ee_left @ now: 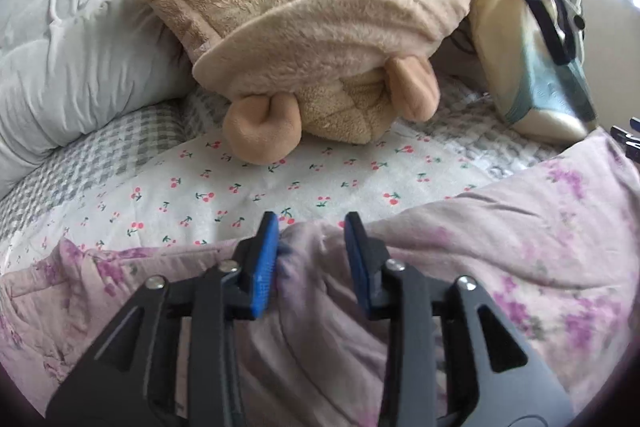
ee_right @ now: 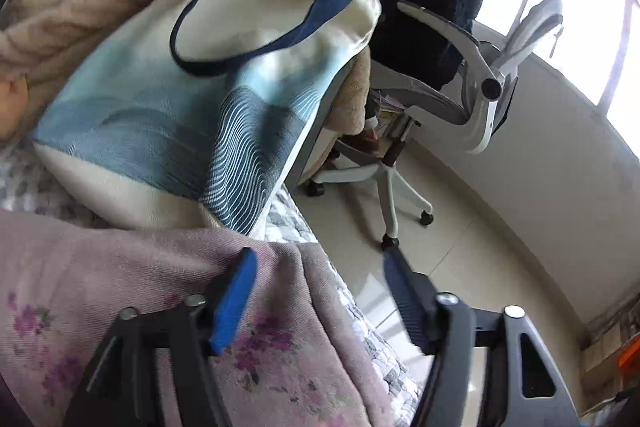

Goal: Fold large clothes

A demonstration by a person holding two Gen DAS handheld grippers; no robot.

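Pink floral garment (ee_left: pixel 500 251) lies spread on the bed, over the cherry-print sheet (ee_left: pixel 240 187), filling the near edge of both views. Left gripper (ee_left: pixel 312 231): jaws apart, a raised fold of the garment between them, left pad touching it, right pad clear; not clamped. Right gripper (ee_right: pixel 318 267): jaws wide open at the garment's edge by the bedside, cloth against the left pad only, floor under the right. Beyond: tan plush blanket (ee_left: pixel 320 39), grey duvet (ee_left: pixel 72 67), blue-and-cream tote bag (ee_right: pixel 192 99), white office chair (ee_right: pixel 452 79).
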